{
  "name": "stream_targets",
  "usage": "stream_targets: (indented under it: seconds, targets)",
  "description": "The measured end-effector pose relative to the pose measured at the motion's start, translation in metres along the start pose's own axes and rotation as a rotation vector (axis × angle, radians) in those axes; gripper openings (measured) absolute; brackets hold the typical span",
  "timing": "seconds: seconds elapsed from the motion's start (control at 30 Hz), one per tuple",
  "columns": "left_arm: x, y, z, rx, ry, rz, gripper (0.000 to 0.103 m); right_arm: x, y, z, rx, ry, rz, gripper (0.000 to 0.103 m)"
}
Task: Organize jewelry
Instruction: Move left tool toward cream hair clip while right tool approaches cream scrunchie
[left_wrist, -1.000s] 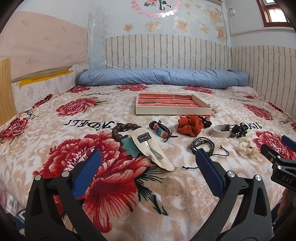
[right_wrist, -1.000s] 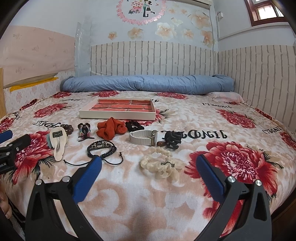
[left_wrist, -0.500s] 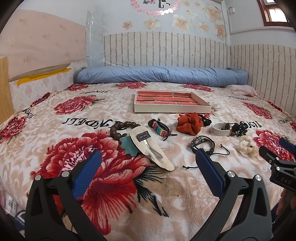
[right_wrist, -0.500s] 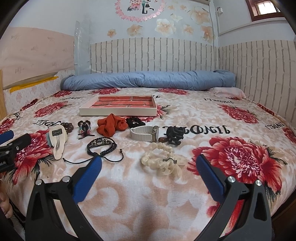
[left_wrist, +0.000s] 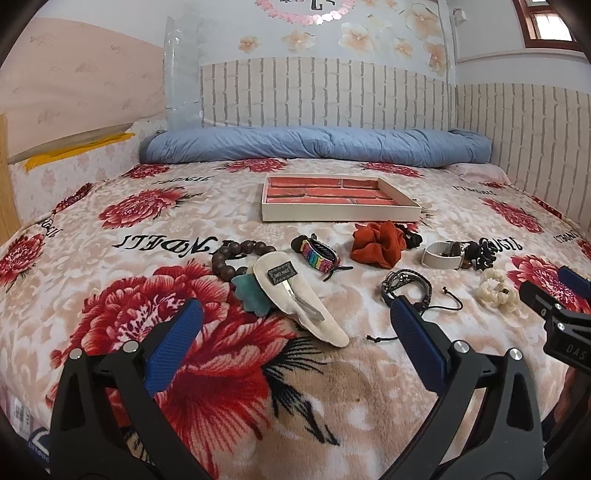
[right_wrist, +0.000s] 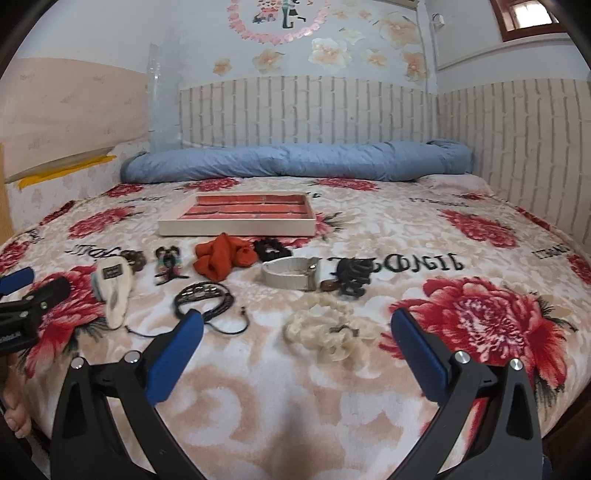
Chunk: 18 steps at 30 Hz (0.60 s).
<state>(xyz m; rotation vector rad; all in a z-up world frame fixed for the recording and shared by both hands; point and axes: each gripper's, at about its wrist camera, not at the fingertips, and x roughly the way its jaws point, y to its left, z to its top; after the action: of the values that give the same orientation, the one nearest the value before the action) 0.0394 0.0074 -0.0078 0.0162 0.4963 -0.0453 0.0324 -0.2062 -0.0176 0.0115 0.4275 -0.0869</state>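
Two grippers hover low over a bed covered by a floral blanket (left_wrist: 110, 280), both with jaws spread wide and nothing between the blue pads. Left gripper (left_wrist: 291, 325): its fingertips flank, without touching, a cream hair clip (left_wrist: 299, 299) bearing a small dark label and lying on a teal fabric leaf (left_wrist: 251, 295); beside these lies a brown bead bracelet (left_wrist: 225, 258). Next along the row come a rainbow-striped claw clip (left_wrist: 319, 254), a rust-orange scrunchie (left_wrist: 376, 245) with a black scrunchie (left_wrist: 412, 238) just behind it, and a black braided cord bracelet (left_wrist: 406, 284) close to the left gripper's right pad. Right gripper (right_wrist: 293, 332): its open fingers frame a cream chain-link clip (right_wrist: 328, 332), which rests on the blanket apart from both pads. Behind that clip sit a white watch band (right_wrist: 290, 273) and a black claw clip (right_wrist: 354, 275), with a small brown item touching the claw clip's near side. Container: a shallow cream tray (right_wrist: 236, 227) with a red brick-pattern lining stands beyond the row, near the orange scrunchie; none of the jewelry lies in it. At the far right of the left wrist view the other gripper's tip shows. A rolled blue quilt (right_wrist: 295, 162) lies along the headboard wall.
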Motion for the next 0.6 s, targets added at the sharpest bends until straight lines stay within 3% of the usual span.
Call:
stream_targets:
  seconds: [0.6]
  targets:
    - [0.043,0.012,0.020,-0.002,0.092,-0.024,0.098,0.039,-0.013,0.018,-0.004,0.117,0.026,0.099]
